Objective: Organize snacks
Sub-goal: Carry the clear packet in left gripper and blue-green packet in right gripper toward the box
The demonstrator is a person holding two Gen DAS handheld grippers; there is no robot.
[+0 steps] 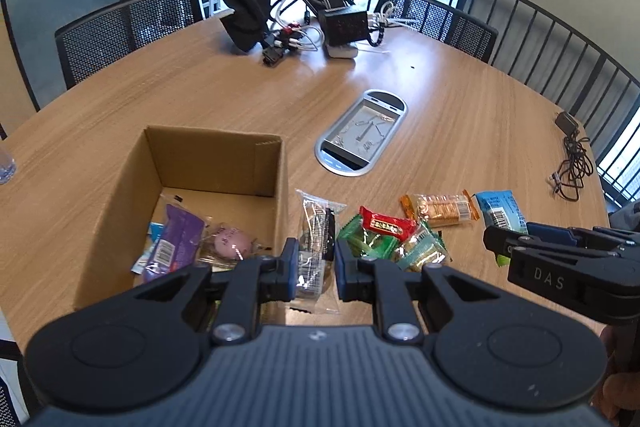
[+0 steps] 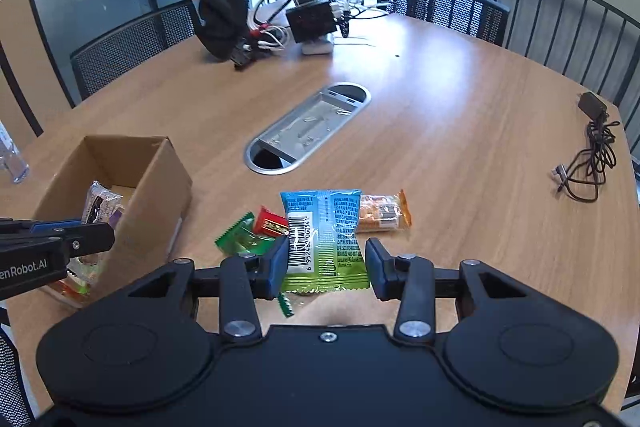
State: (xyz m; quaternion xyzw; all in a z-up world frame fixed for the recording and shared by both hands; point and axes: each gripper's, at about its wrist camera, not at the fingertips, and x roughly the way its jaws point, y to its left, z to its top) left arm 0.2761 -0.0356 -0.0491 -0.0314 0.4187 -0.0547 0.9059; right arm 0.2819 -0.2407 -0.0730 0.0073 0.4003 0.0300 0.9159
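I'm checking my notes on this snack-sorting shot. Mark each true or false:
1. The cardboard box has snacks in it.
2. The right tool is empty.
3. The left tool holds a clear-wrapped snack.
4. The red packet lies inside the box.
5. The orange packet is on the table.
1. True: the cardboard box has snacks in it, among them a purple packet.
2. False: the right tool grips a blue-and-green packet.
3. True: the left tool is shut on a clear-wrapped snack.
4. False: the red packet lies on the table, right of the box.
5. True: the orange packet lies there.
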